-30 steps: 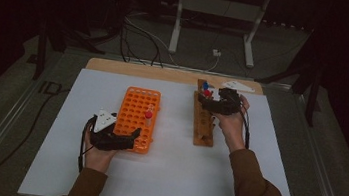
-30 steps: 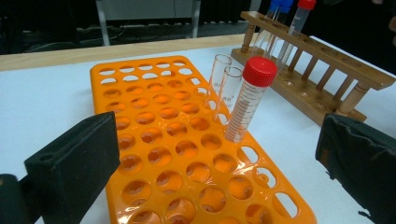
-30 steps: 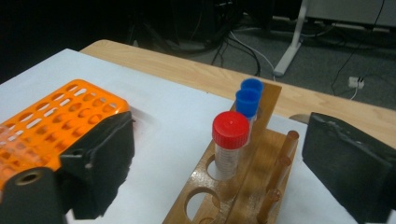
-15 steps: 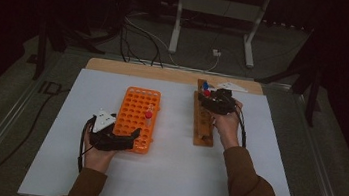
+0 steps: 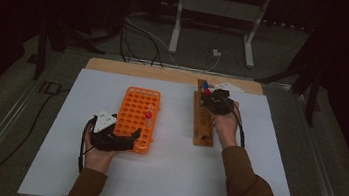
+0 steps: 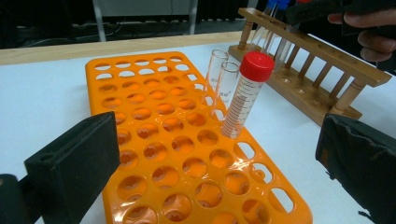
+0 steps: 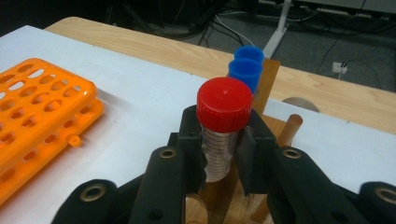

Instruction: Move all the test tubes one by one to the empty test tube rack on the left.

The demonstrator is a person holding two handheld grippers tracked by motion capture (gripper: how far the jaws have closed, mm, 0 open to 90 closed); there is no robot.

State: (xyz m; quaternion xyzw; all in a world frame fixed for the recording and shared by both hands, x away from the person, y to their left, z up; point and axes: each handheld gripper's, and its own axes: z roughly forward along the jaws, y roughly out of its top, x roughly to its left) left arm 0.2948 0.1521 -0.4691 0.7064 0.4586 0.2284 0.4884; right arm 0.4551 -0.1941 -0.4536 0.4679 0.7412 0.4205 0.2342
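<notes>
My right tongs [image 7: 219, 158] have just clamped on a red-capped tube [image 7: 223, 128] in the wooden rack [image 5: 203, 124]; left tongs [image 6: 219, 158] gape over the orange plastic rack [image 6: 177, 154].

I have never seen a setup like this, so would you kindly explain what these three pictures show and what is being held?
A person sits at a white table and holds a two-jaw tool in each hand. The high view looks down from above; each of the other two pictures comes from a camera riding on one tool, looking along its black jaws.

On the table stand an orange rack with a red-capped tube and two uncapped glass tubes in it, and a wooden rack with blue-capped tubes.

The left tool rests open at the orange rack's near end, holding nothing. The right tool has just been closing and now grips a second red-capped tube just below its cap, at the wooden rack.
</notes>
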